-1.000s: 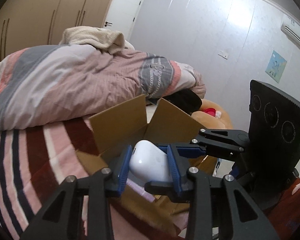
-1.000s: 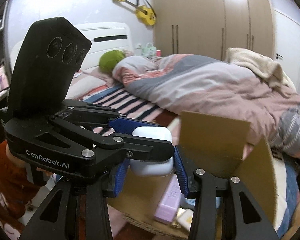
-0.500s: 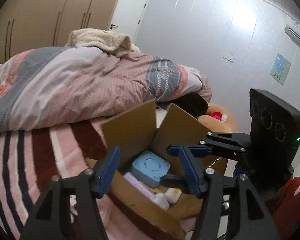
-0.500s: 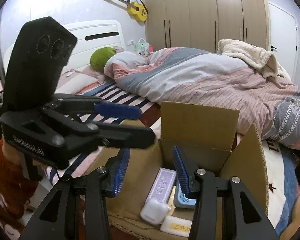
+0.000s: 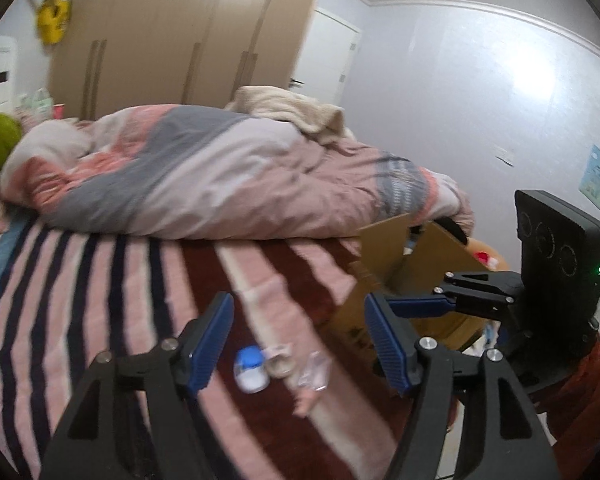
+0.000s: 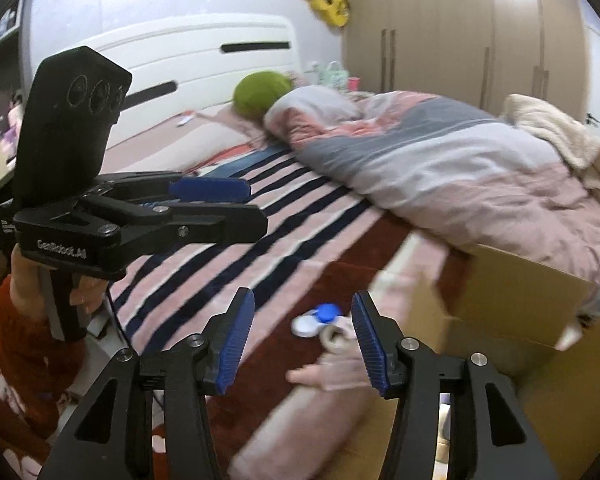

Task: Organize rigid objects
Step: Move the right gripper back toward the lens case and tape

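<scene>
A small white bottle with a blue cap lies on the striped bedspread beside a tape roll and a clear plastic piece. They also show in the right wrist view: the bottle and the tape roll. My left gripper is open and empty, just above these items. My right gripper is open and empty, close over the same items. An open cardboard box stands to the right; it also shows in the right wrist view.
A rumpled pink and grey duvet fills the far side of the bed. A green pillow lies by the white headboard. Wardrobes stand behind. The bed's near edge runs below the grippers.
A second ago both grippers held a white case over the box. They let it go into the box, opened, and swung left to the small items on the bedspread.
</scene>
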Available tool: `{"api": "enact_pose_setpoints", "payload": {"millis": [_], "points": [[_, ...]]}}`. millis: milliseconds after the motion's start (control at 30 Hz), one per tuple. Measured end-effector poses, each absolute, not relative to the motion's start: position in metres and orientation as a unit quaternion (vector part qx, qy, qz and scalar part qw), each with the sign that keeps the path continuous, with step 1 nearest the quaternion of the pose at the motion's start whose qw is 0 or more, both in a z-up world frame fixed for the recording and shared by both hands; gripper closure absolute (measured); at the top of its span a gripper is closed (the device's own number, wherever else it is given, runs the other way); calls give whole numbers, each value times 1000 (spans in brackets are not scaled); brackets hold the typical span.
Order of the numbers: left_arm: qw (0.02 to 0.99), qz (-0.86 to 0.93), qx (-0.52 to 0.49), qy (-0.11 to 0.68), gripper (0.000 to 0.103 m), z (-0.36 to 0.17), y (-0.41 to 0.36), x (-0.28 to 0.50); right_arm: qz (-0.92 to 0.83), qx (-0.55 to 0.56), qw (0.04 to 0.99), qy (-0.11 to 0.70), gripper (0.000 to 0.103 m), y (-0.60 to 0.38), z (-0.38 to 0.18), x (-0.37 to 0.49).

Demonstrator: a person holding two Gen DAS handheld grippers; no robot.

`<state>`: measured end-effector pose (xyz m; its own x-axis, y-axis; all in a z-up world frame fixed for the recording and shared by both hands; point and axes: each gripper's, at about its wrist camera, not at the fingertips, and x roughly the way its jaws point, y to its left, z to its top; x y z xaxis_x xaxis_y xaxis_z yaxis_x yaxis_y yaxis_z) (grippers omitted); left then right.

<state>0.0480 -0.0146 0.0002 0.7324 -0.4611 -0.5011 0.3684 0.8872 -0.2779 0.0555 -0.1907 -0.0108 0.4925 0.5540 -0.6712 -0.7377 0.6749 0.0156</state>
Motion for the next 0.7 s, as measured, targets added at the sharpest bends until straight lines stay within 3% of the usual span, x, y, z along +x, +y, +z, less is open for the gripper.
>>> {"api": "enact_pose_setpoints", "payload": {"millis": [367, 700], "points": [[926, -163, -101, 324, 38, -65, 57, 49, 390, -162, 805, 418, 56, -116, -93, 70], [911, -161, -123, 360, 38, -109, 77, 68, 296, -185, 815, 462, 56, -118, -163, 121]]}}
